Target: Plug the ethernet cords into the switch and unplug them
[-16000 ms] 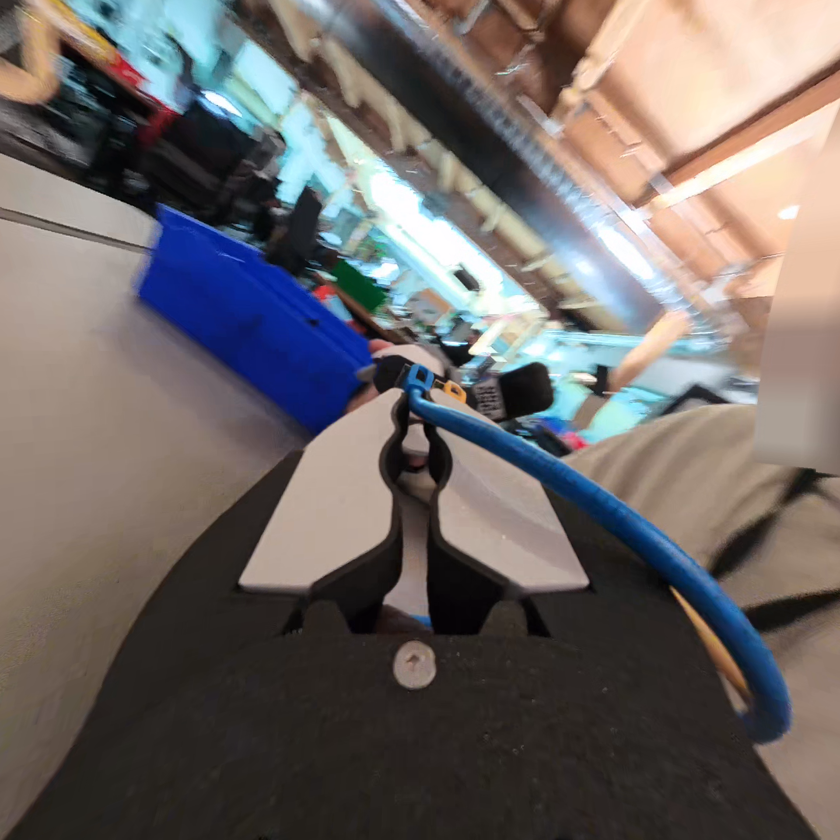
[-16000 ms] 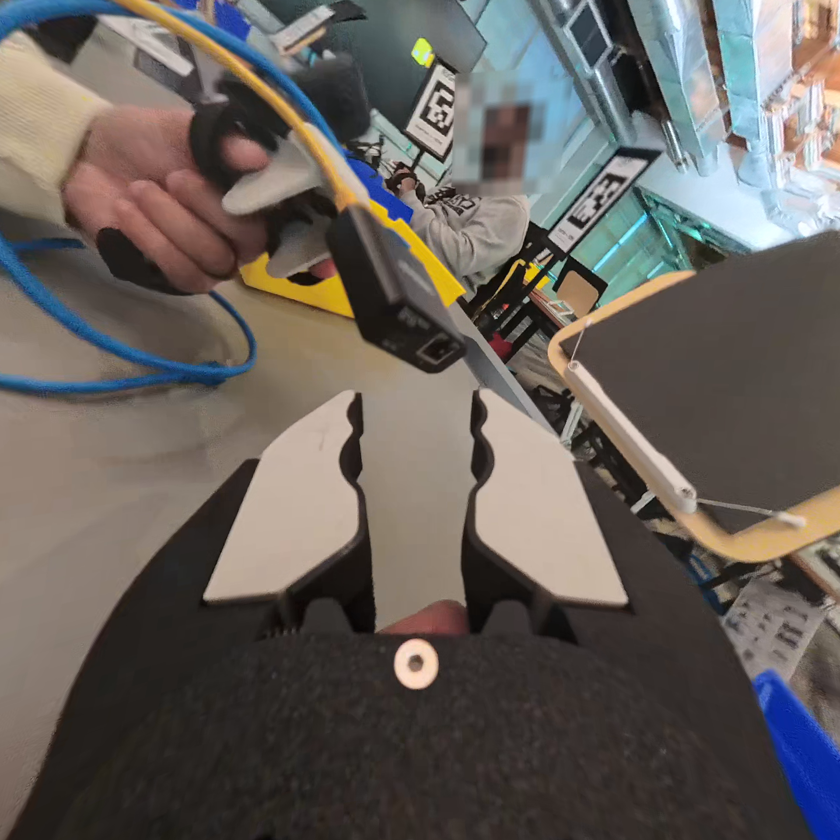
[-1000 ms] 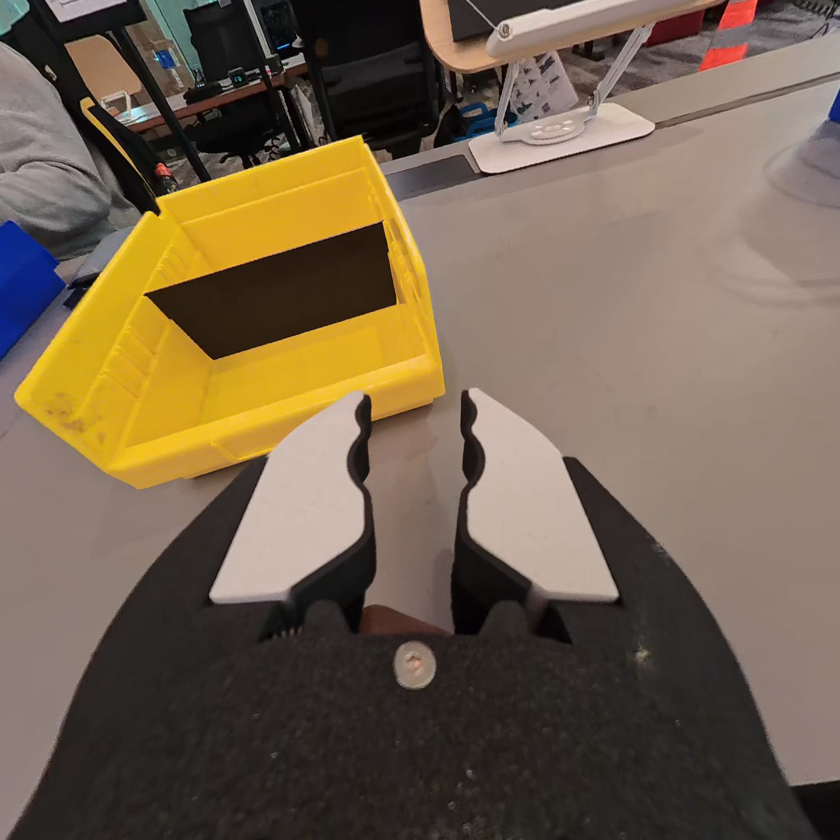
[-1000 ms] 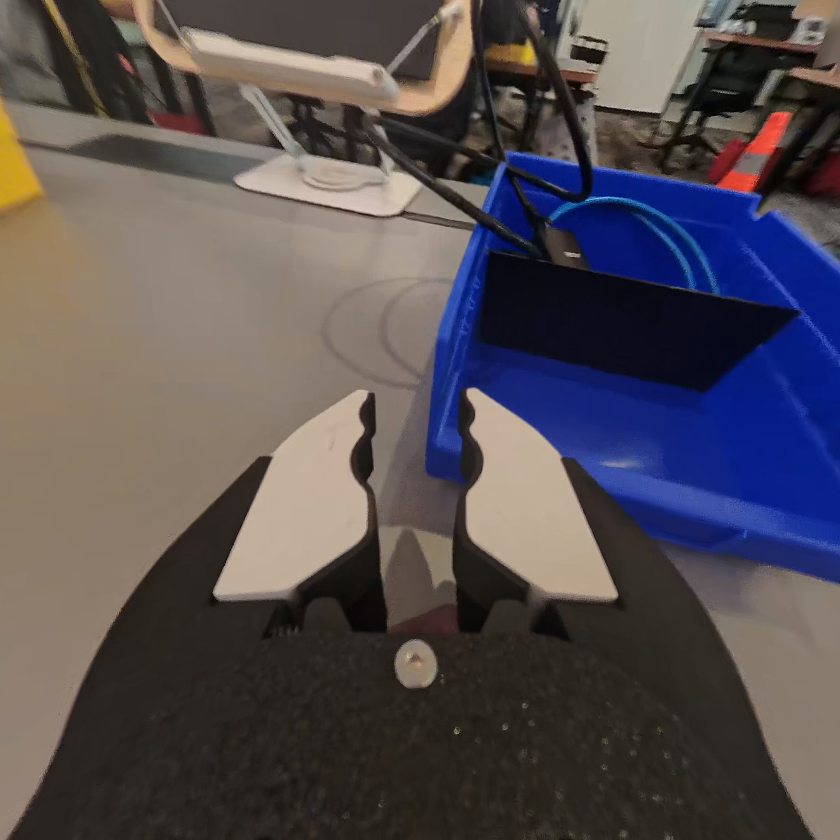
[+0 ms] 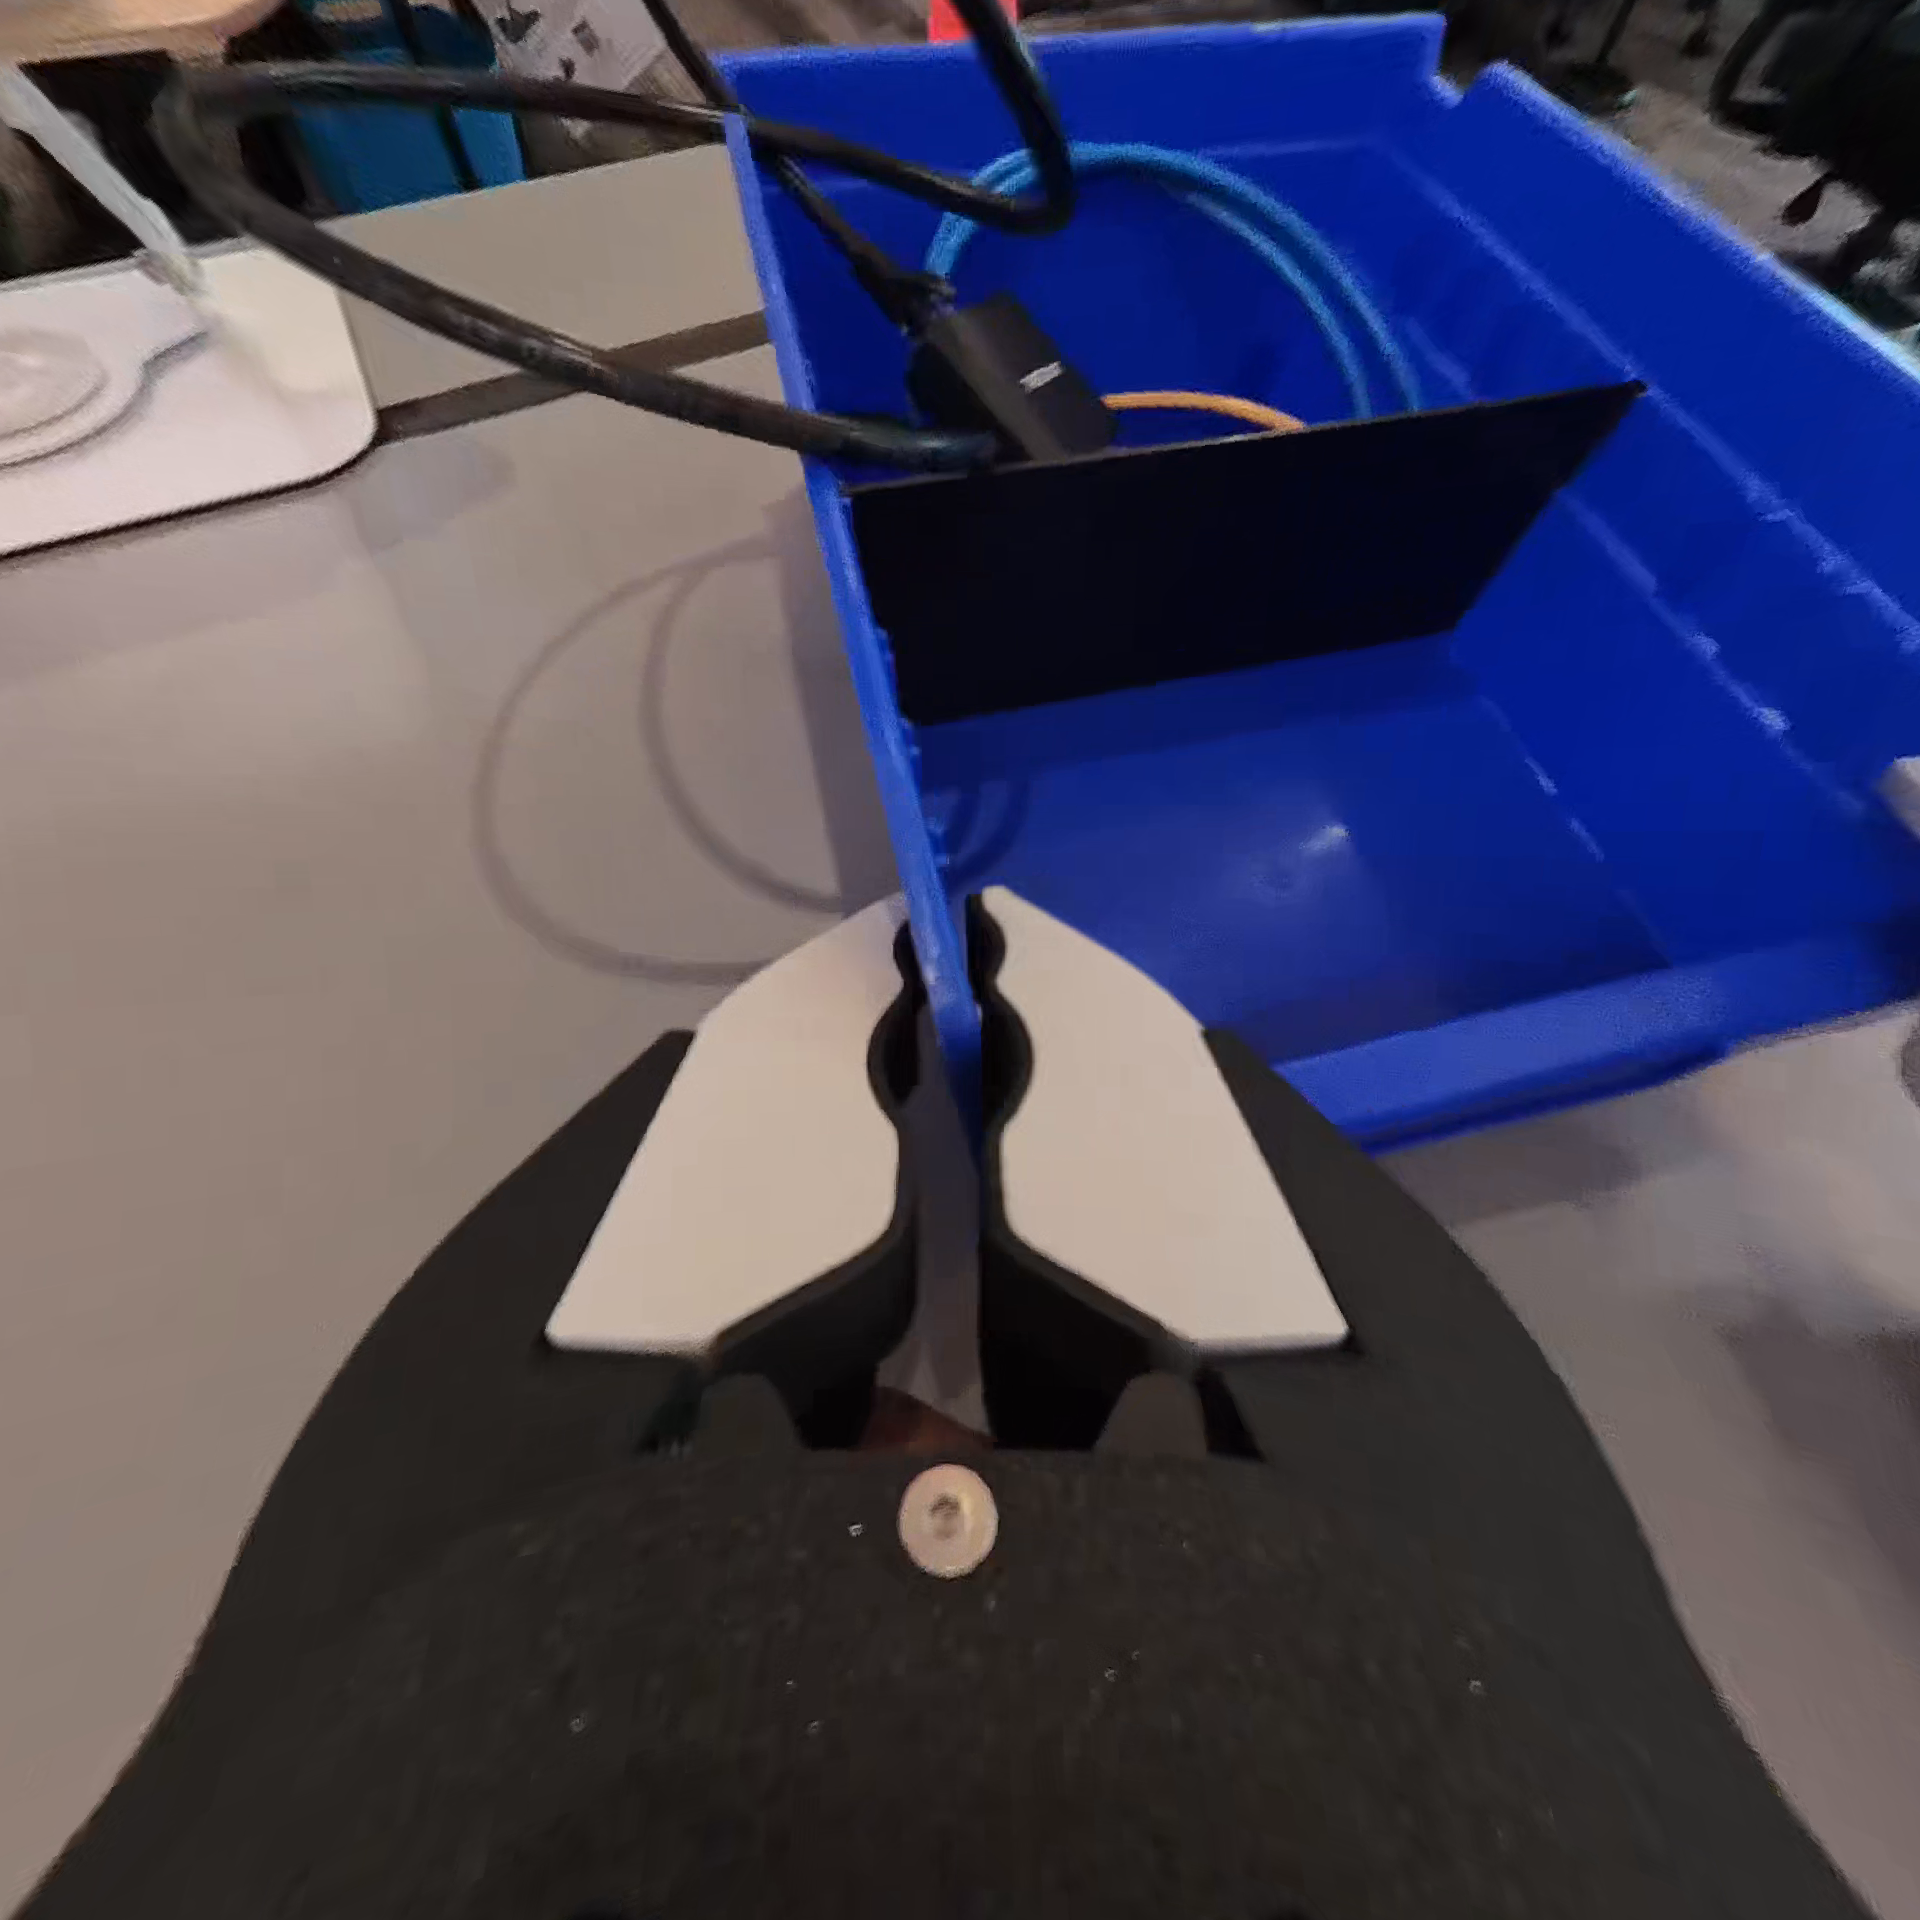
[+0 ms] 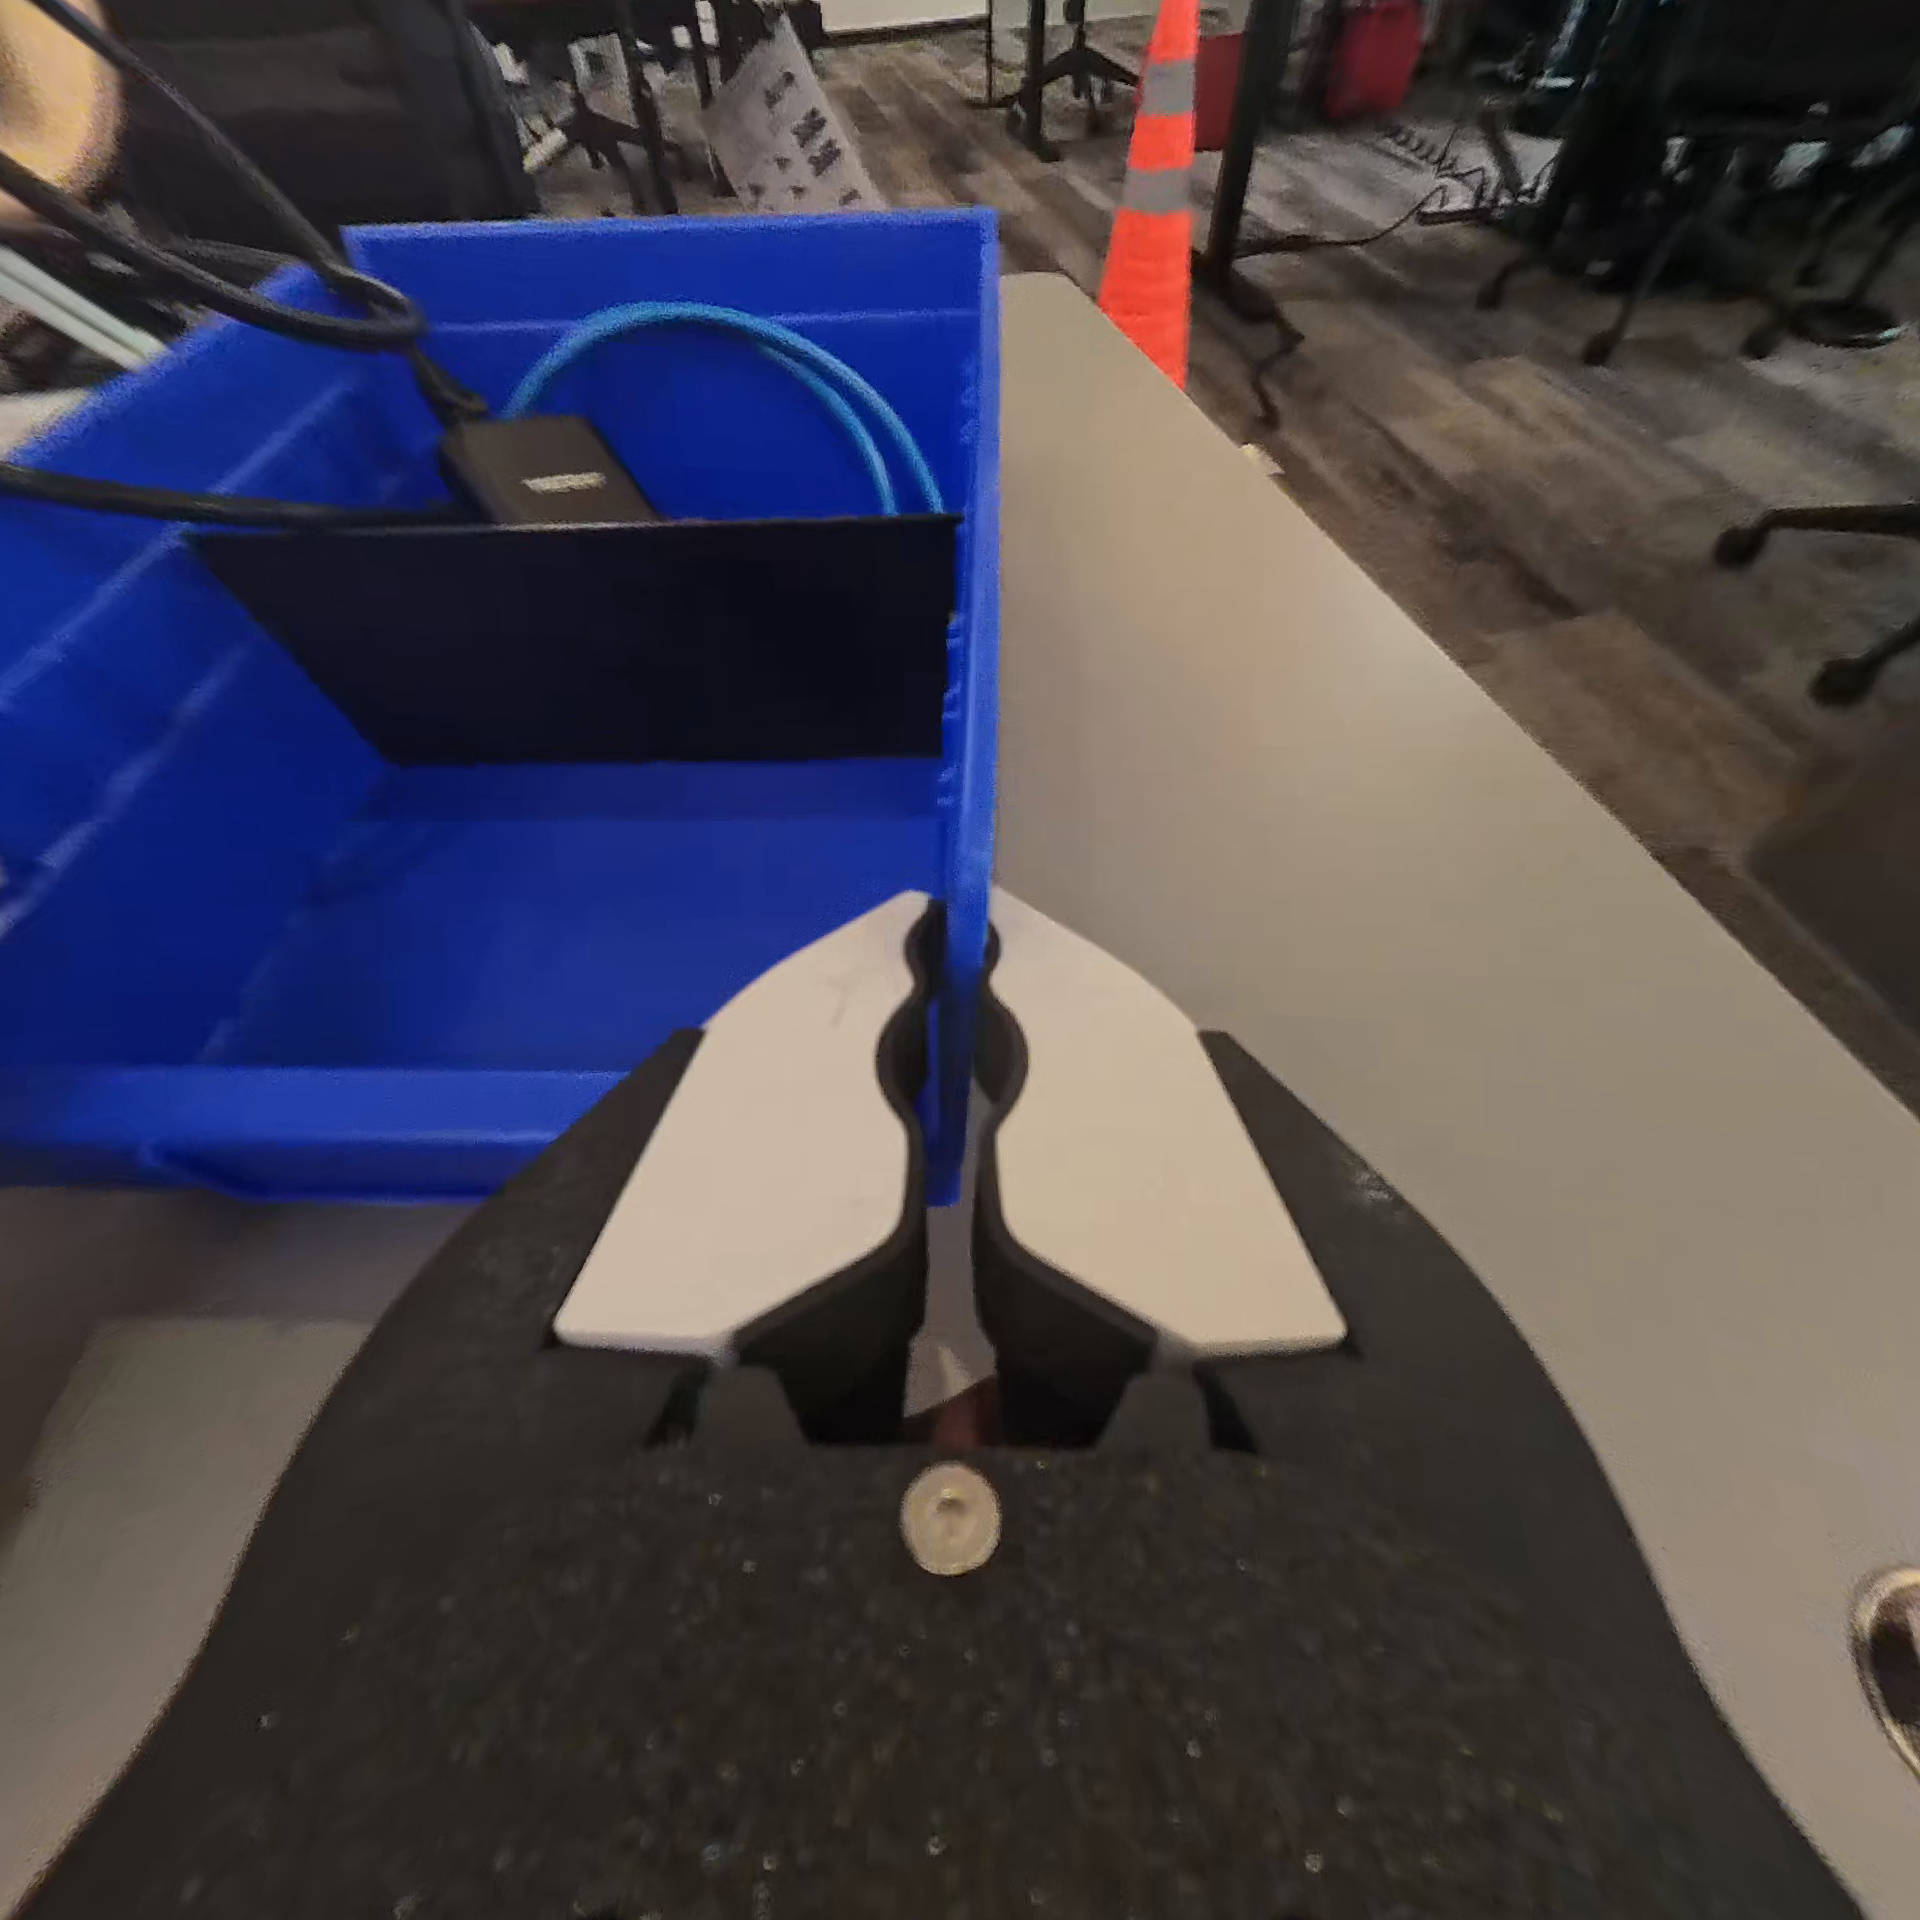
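Observation:
A blue bin (image 5: 1662,488) stands on the grey table; it also shows in the right wrist view (image 6: 665,281). Behind its black divider (image 5: 1174,561) lie the black switch (image 5: 1023,379), a coiled blue ethernet cord (image 5: 1299,239) and a yellow cord (image 5: 1205,405). The right wrist view shows the switch (image 6: 551,478) and the blue cord (image 6: 790,353) too. My left gripper (image 5: 940,925) is shut on the bin's left wall. My right gripper (image 6: 961,920) is shut on the bin's right wall.
A black power cable (image 5: 499,332) runs from the switch over the bin's rim to the left. A white stand base (image 5: 177,405) sits at the far left. The table edge (image 6: 1558,727) runs along the right, with an orange cone (image 6: 1153,177) and chairs beyond. Some 20 centimetres of space lies between my two pairs of fingers.
Both grippers were open a second ago, the left facing a yellow bin. Now the left has swung to the blue bin, and each has closed on one of its side walls.

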